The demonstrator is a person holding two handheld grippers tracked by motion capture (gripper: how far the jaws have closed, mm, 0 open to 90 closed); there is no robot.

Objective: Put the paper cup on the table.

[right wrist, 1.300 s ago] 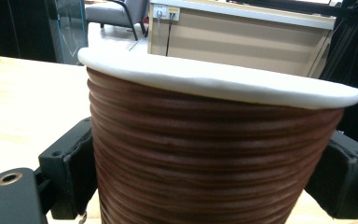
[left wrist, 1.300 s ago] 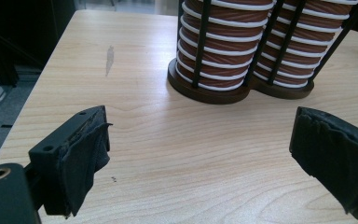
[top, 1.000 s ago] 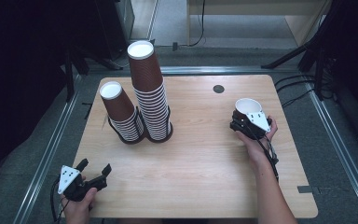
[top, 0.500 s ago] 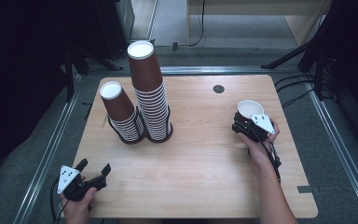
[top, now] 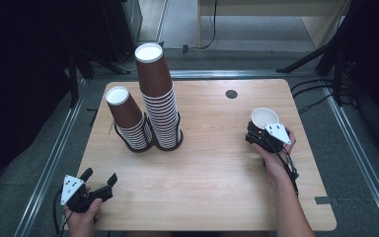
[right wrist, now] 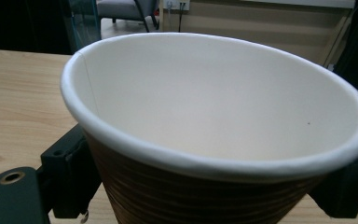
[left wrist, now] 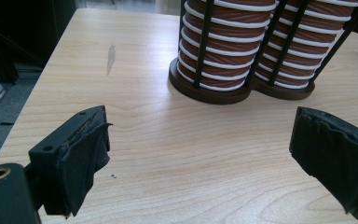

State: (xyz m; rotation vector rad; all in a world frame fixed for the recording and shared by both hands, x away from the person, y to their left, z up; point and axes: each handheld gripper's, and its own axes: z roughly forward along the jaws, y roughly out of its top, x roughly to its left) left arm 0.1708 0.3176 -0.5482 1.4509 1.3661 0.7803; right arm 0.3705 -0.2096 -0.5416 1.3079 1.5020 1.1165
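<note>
A: Item one, the paper cup (top: 264,118)?

B: Brown ribbed wall, white inside, mouth up. Clamped between the jaws of the right hand-held gripper (top: 261,136), which press on its wall from both sides. Position: well to the right of the taller cup stack (top: 159,106), over the bench (top: 217,182).

A: Item two, the left hand-held gripper (top: 98,178)?

B: Jaws spread wide, nothing between them. Position: at the bench's near edge, well in front of the taller cup stack and to its left.

A: Item three?

B: A shorter cup stack (top: 128,122), in a black wire holder, touching the taller cup stack on its left. Both stacks stand mouth down.
</note>
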